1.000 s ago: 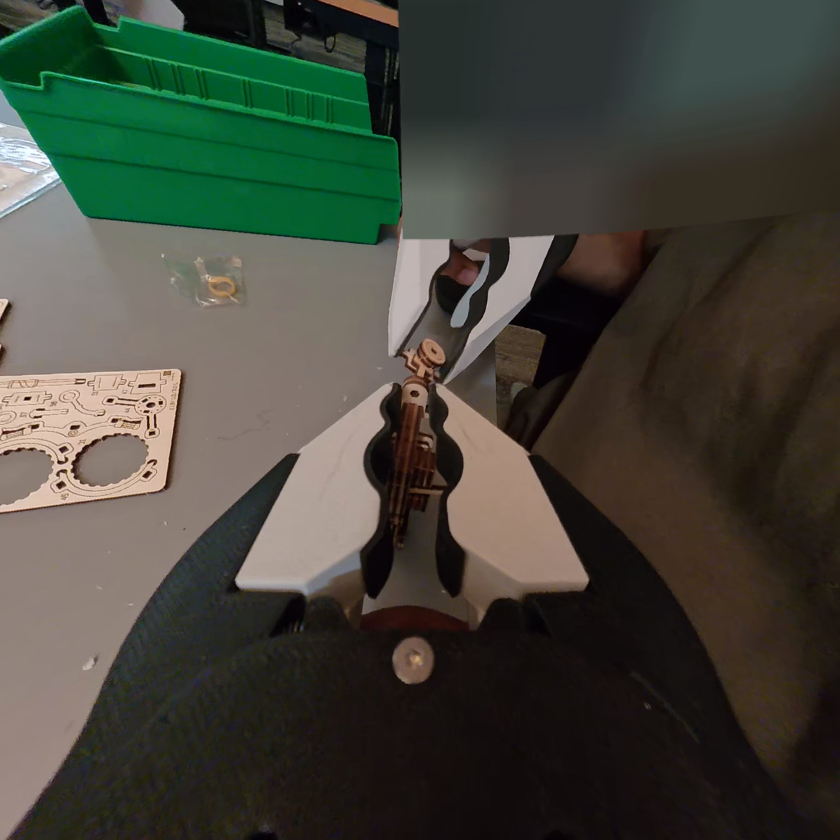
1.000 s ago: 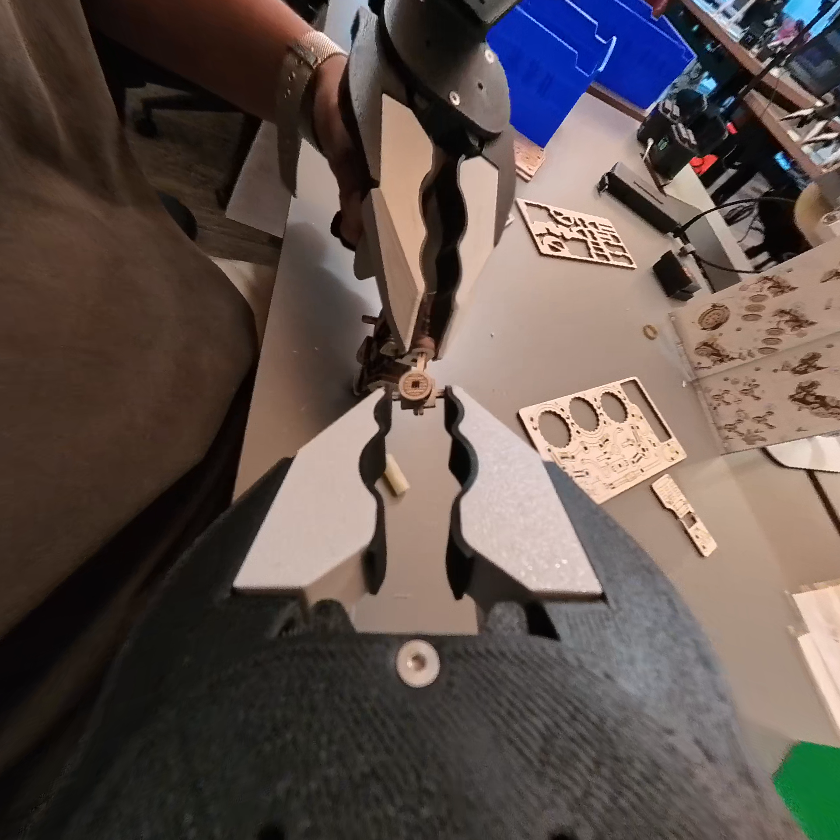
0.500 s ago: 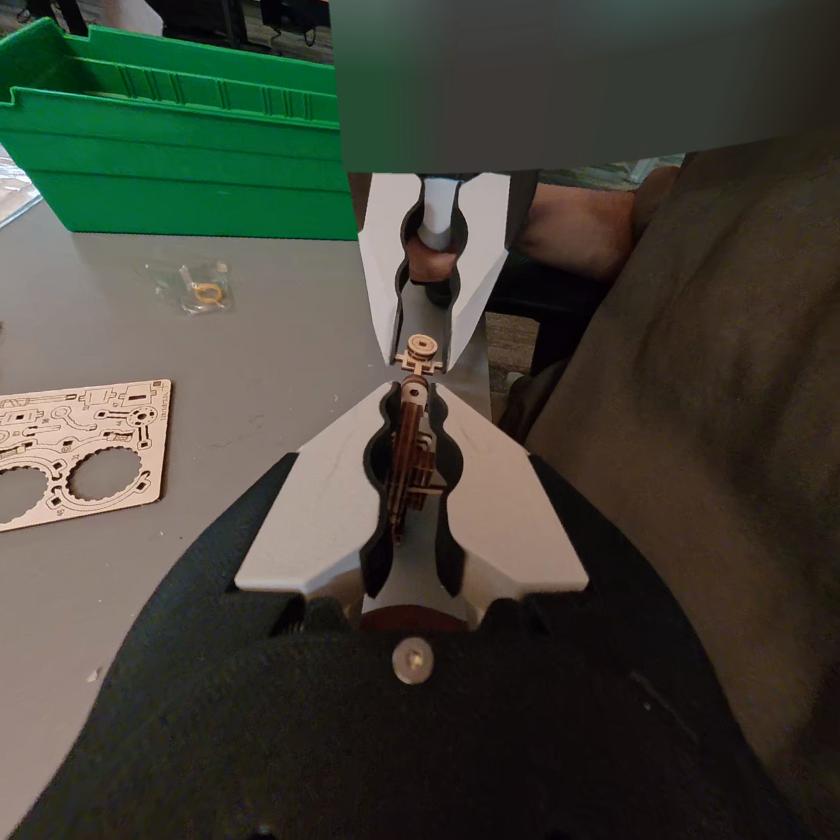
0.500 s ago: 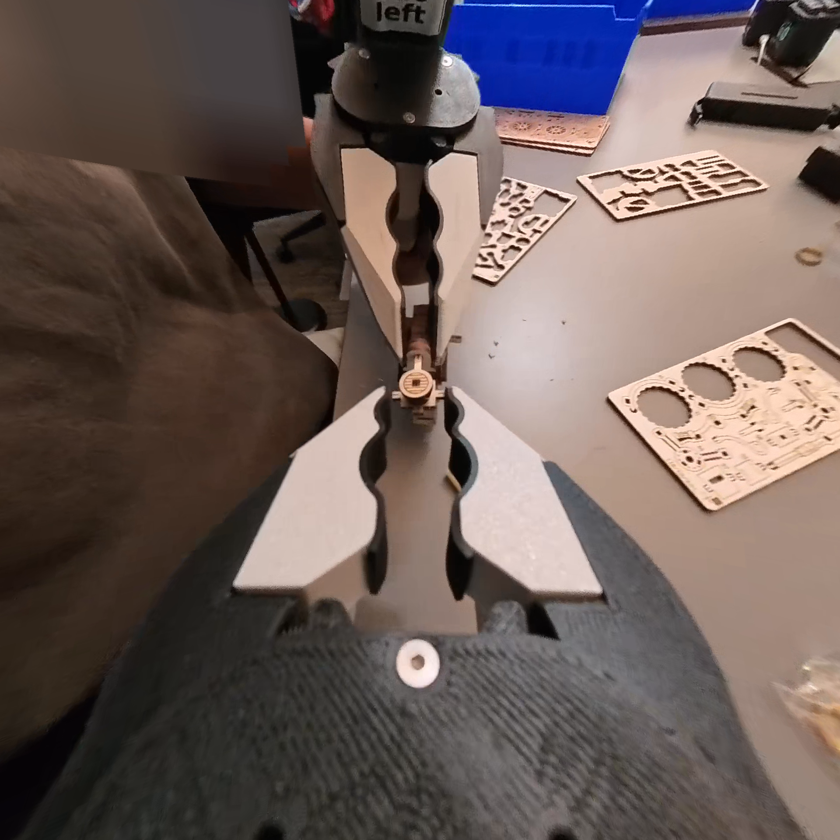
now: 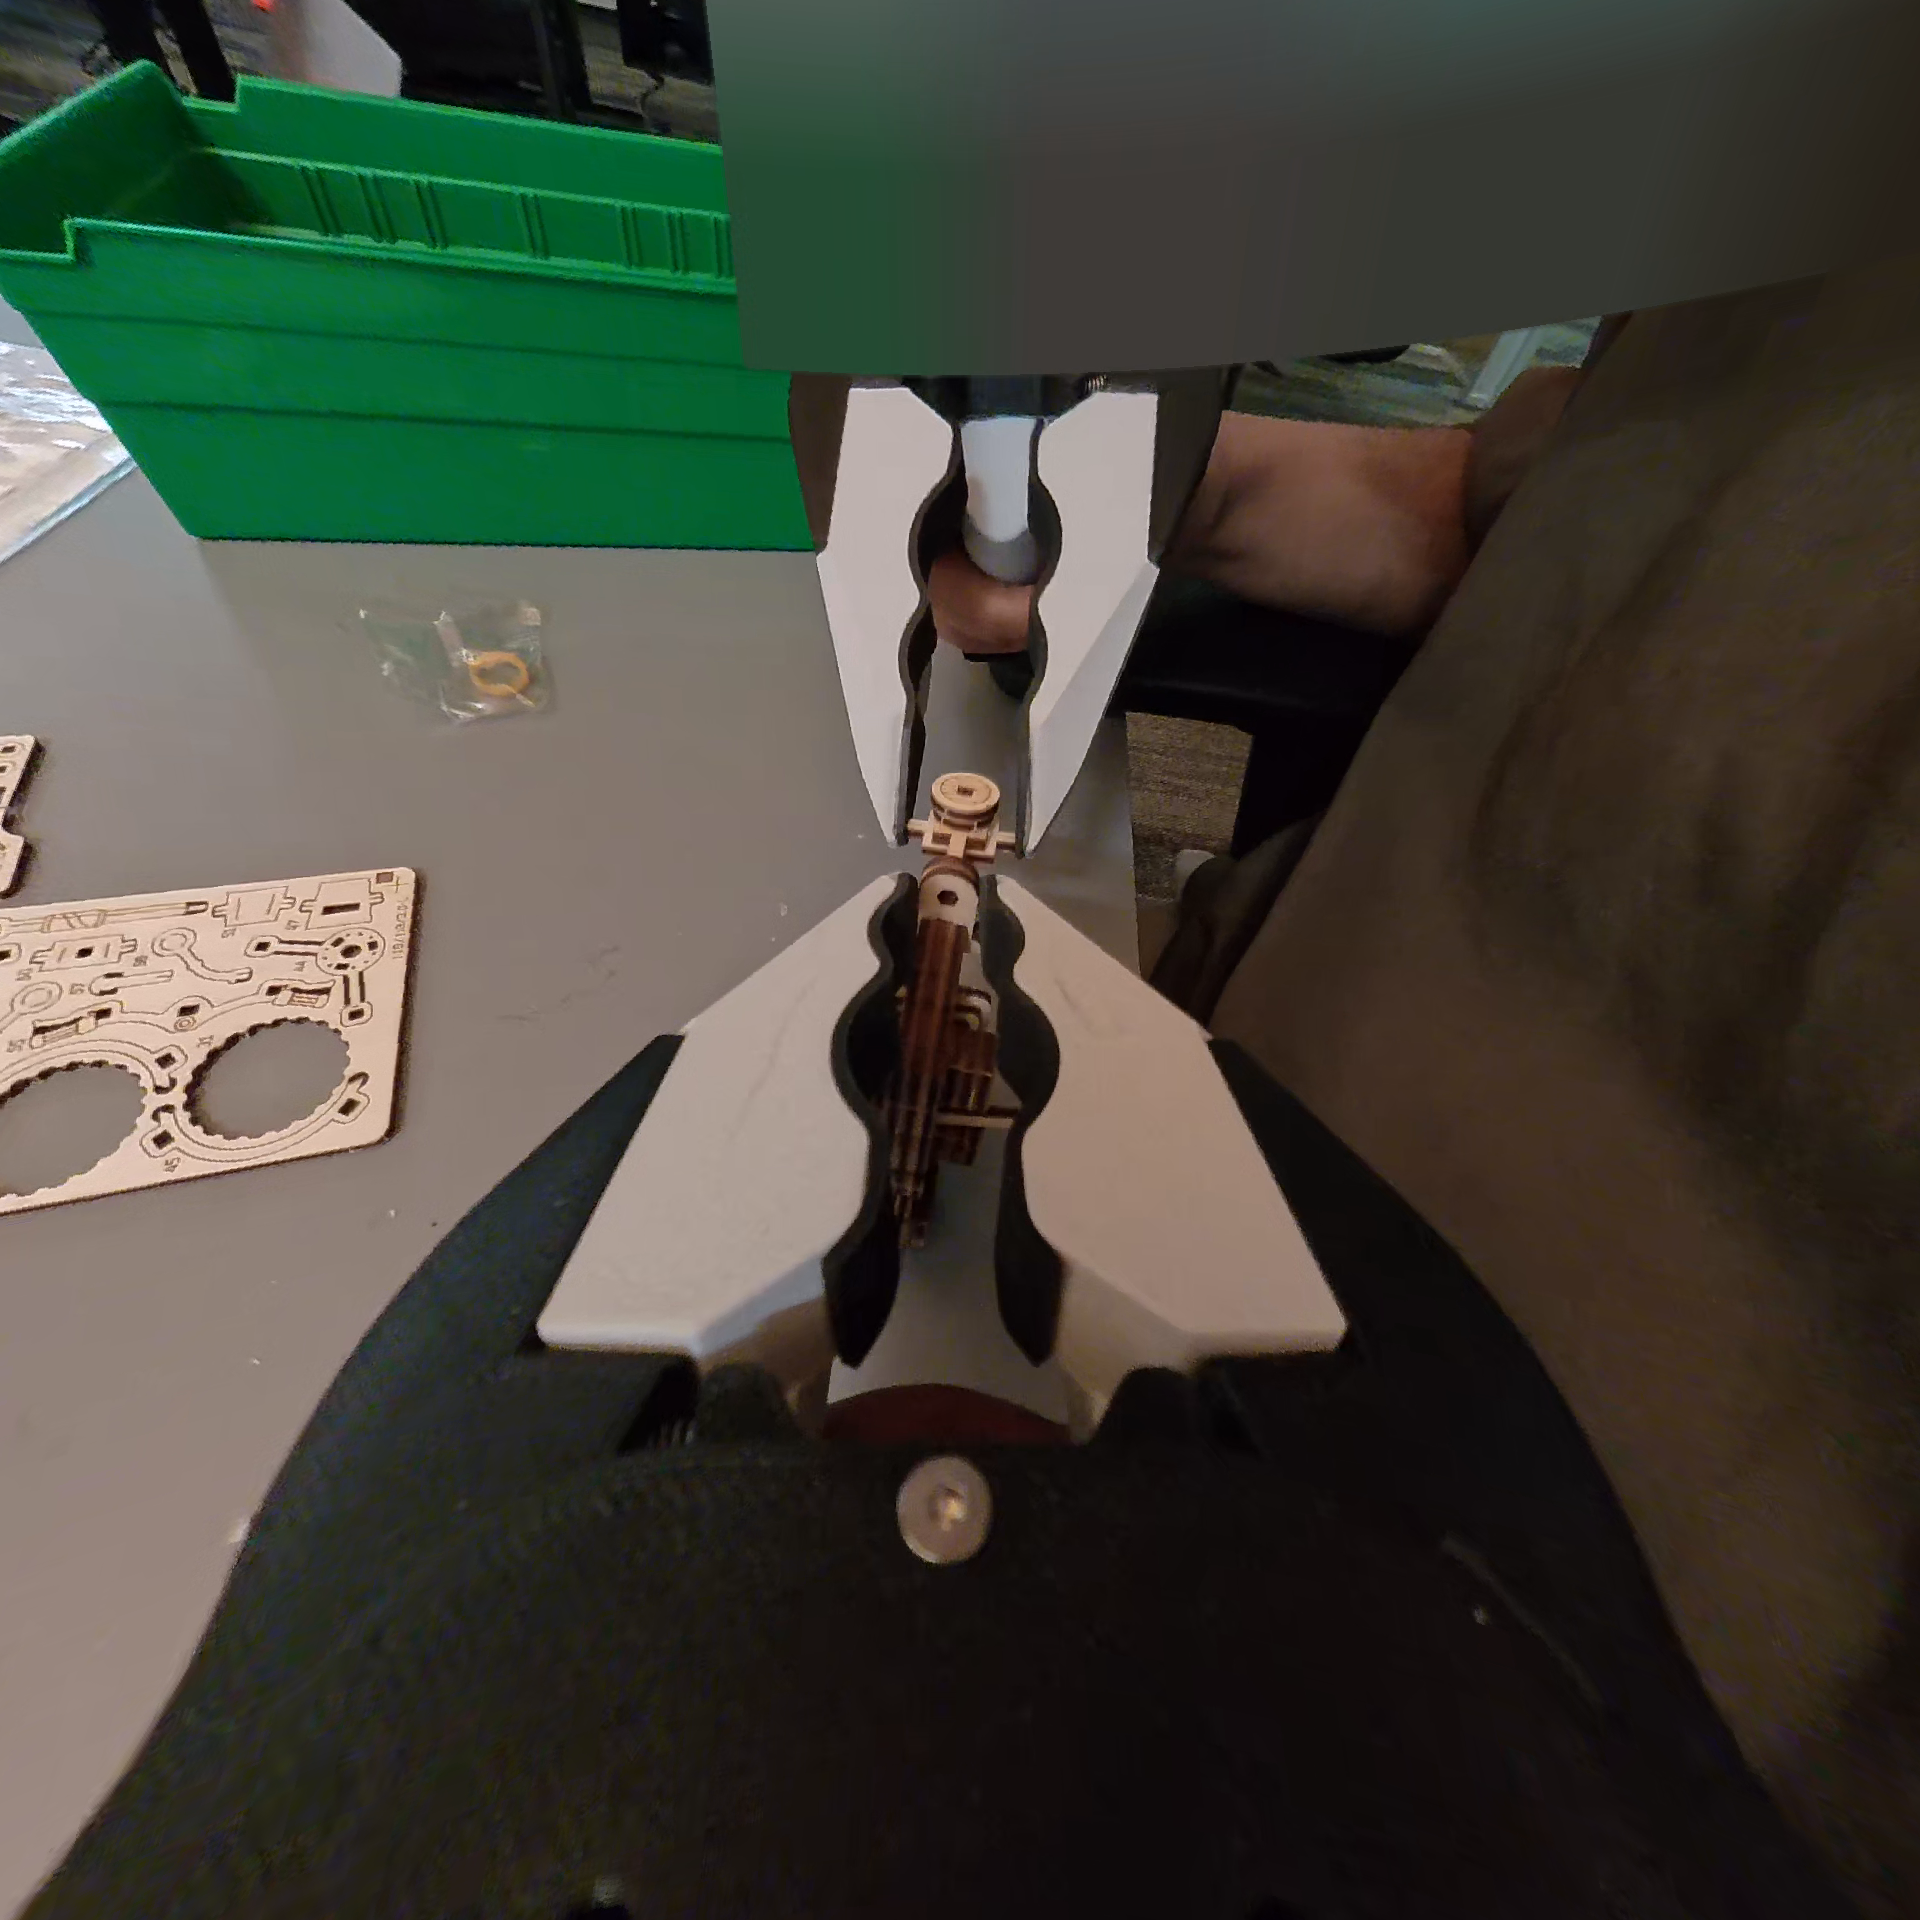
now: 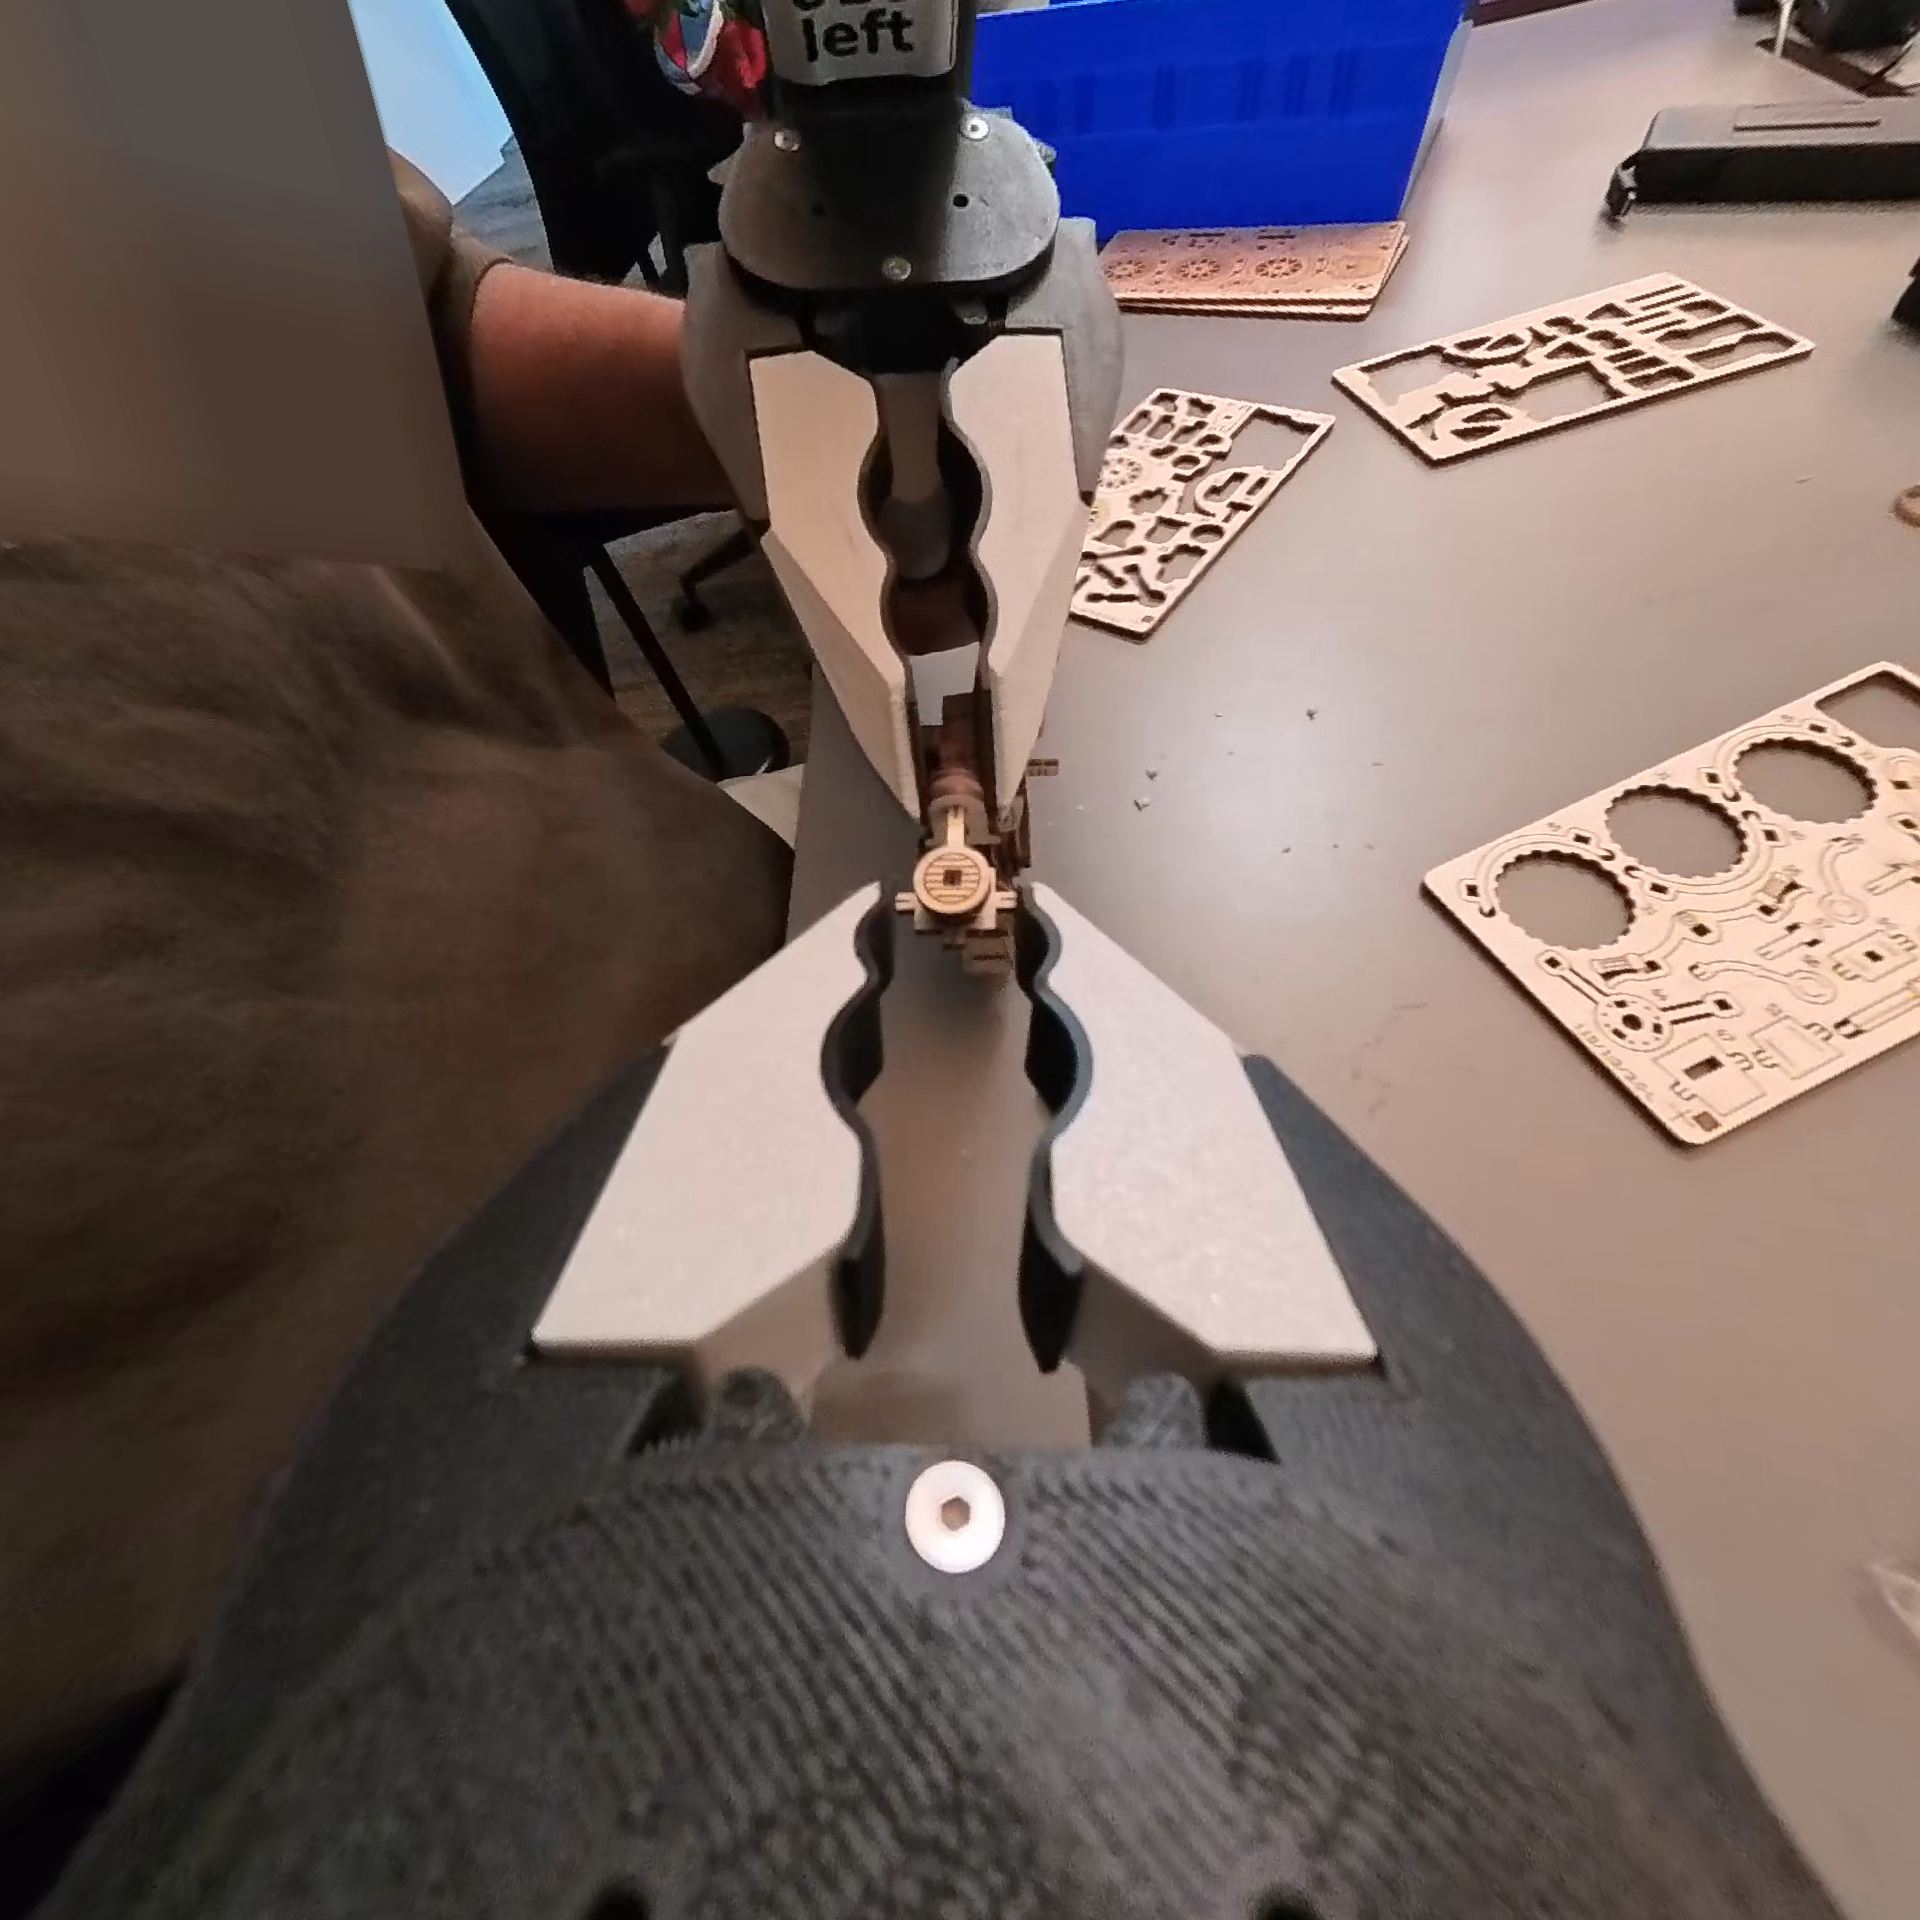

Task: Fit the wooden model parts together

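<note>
My left gripper [image 5: 945, 896] is shut on a dark wooden assembly [image 5: 940, 1060] that runs back between its fingers, with a light rounded tip with a hole poking out front. My right gripper [image 6: 956, 902] is shut on a small light wooden part with a round disc [image 6: 951, 881]. The two grippers face each other tip to tip above the grey table edge. In the left wrist view the right gripper [image 5: 961, 840] holds the disc part [image 5: 964, 816] just beyond the assembly's tip; touching or a hair apart, I cannot tell. In the right wrist view the left gripper [image 6: 961, 821] shows opposite.
A green bin [image 5: 395, 364], a punched wooden sheet [image 5: 197, 1029] and a small plastic bag with a ring [image 5: 483, 665] lie to the left. A blue bin [image 6: 1226, 94] and several wooden sheets [image 6: 1704, 904] lie on the table. A person's torso [image 5: 1558, 935] is close by. Less than 4 cm separates the two grippers' tips.
Both grippers have swung round until they face each other in a straight line. The disc part and the assembly stay tip to tip. Both grips are unchanged.
</note>
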`<state>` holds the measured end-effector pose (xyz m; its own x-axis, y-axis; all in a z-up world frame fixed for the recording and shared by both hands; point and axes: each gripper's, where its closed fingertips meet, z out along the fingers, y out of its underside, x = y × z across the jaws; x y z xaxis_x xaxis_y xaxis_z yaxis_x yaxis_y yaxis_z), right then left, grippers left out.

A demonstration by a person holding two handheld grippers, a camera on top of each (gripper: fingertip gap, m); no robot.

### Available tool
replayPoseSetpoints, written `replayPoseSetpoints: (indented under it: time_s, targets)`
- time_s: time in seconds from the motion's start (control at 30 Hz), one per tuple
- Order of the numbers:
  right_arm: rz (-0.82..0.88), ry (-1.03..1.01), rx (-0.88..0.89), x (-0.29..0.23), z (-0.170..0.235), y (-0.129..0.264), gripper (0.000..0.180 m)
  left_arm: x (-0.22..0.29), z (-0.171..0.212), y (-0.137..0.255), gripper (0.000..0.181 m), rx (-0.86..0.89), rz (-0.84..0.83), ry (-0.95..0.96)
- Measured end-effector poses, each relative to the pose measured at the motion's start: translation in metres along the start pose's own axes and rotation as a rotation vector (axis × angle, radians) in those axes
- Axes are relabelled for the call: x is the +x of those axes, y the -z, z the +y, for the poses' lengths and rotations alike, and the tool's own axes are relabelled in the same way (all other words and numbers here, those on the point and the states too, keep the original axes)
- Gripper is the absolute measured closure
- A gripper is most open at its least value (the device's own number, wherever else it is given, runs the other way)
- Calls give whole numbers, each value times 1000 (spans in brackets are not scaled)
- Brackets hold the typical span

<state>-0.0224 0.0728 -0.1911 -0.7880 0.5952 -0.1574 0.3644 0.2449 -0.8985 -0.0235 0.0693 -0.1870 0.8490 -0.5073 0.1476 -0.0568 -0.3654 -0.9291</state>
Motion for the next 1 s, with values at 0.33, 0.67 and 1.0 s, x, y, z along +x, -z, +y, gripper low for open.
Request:
replayPoseSetpoints:
  time_s: [0.33, 0.67, 1.0]
  targets:
    - [153, -118, -239, 39, 60, 5, 158, -16, -2, 6, 171, 51, -46, 63]
    - [249, -232, -318, 69, 82, 8, 158, -25, -1, 14, 171, 119, -68, 103]
    - [426, -118, -331, 97, 90, 30, 126, -26, -1, 16, 171, 152, -50, 122]
